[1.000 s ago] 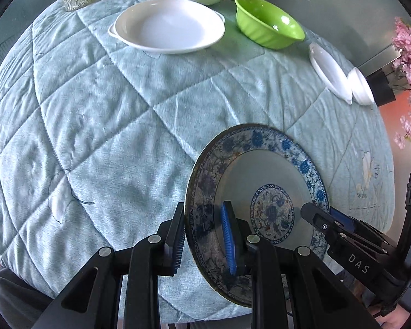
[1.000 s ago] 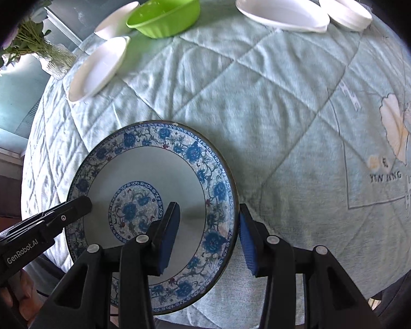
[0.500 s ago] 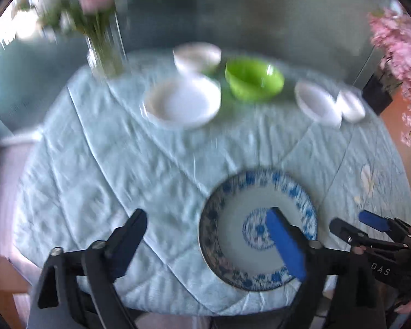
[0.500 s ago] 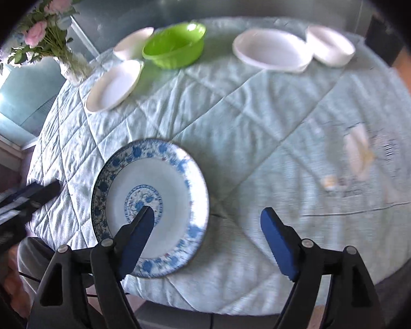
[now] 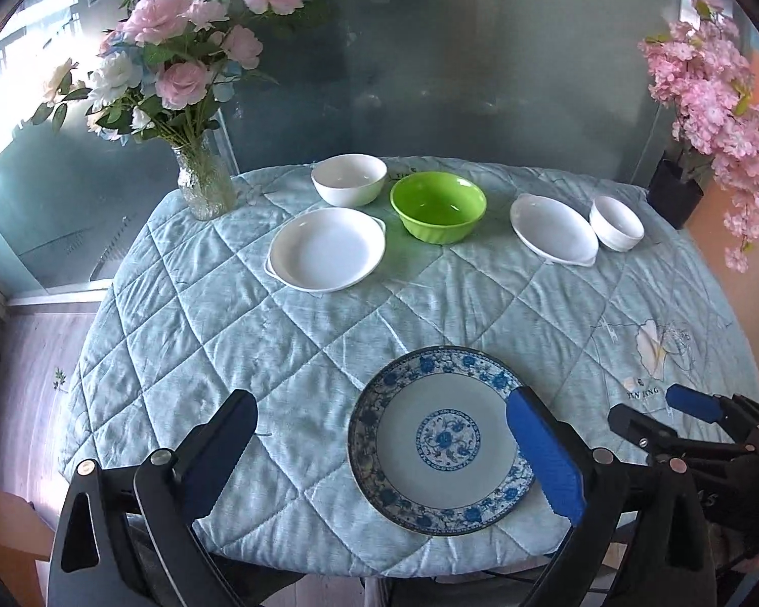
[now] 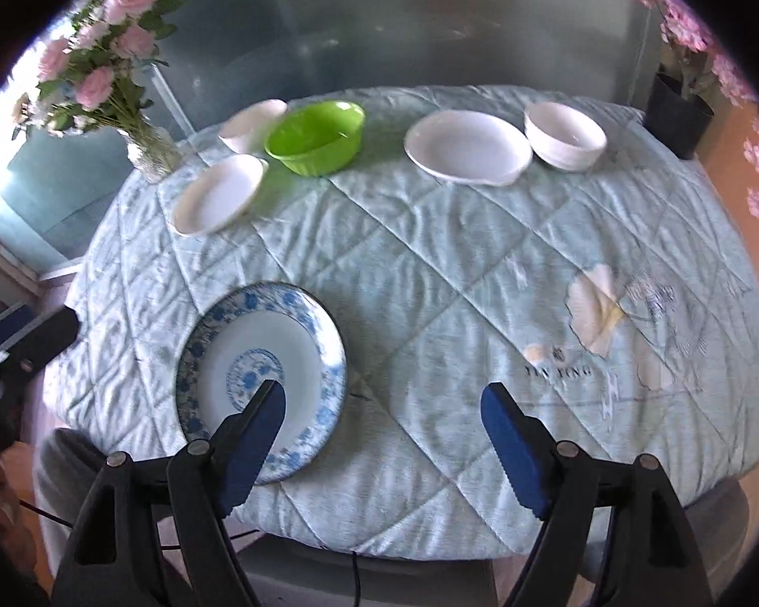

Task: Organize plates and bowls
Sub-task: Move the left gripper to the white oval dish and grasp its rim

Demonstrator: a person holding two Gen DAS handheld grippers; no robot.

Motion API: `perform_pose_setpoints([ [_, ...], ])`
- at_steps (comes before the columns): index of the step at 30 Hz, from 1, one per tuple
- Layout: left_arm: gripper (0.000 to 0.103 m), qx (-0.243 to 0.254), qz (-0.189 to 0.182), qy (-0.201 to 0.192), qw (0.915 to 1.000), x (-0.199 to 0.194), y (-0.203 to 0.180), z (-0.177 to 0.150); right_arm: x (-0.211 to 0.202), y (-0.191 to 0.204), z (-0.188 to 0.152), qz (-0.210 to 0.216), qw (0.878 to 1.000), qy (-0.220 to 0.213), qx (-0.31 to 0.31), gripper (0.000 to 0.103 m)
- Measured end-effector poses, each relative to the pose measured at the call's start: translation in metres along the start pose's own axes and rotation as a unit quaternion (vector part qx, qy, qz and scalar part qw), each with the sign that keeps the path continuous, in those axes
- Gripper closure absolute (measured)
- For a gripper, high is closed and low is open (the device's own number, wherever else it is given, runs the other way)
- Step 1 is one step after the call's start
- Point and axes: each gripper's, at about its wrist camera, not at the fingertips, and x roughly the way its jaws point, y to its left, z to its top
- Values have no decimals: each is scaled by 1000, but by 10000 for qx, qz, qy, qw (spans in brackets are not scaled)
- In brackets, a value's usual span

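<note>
so the blue-patterned plate (image 5: 437, 442) is lying flat on the quilted cloth (image 5: 278, 334) that covers the round worktop, right up by the near edge. nothing is touching it. the left tongs (image 5: 379, 447) are spread wide open above the near edge, one finger off to the left of the plate and the blue-padded one over its right rim, holding nothing. the right tongs (image 6: 382, 435) are wide open too and empty, with the plate sitting under their left finger in the right wrist view, which is a bit blurry.

along the far edge there's the rest of the dishes: a white bowl (image 5: 349, 179) at the back, a white handled dish (image 5: 326, 249) just in front of it, and a green bowl (image 5: 437, 207) right beside both. further toward the far right edge there's a white oval plate (image 5: 554, 230) with a small white bowl (image 5: 616, 223) just beside it, can't tell if they touch. a glass vase of pink flowers (image 5: 202, 187) stands at the far left edge. a black pot of pink blossoms (image 5: 675, 192) sits off the worktop past the far right side.
</note>
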Motion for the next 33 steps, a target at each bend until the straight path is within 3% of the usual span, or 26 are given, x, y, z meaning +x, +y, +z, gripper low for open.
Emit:
perform_pose_setpoints([
  [4, 3, -115, 14, 10, 9999, 6, 21, 16, -2, 1, 20, 350, 9994, -32, 25, 23],
  [10, 3, -223, -168, 72, 9996, 40, 72, 78, 0, 17, 68, 694, 9970, -216, -251, 22],
  [15, 3, -272, -449, 456, 9976, 102, 112, 127, 40, 40, 112, 941, 9951, 179, -231, 22],
  [21, 3, -182, -620, 1046, 9924, 190, 140, 159, 112, 74, 144, 1047, 9918, 724, -59, 22],
  [29, 7, -517, -816, 1609, 9822, 292, 172, 164, 197, 110, 168, 1034, 9888, 1072, 128, 49],
  [33, 18, -638, -988, 1798, 9766, 324, 180, 164, 222, 121, 176, 948, 9890, 1115, 200, 55],
])
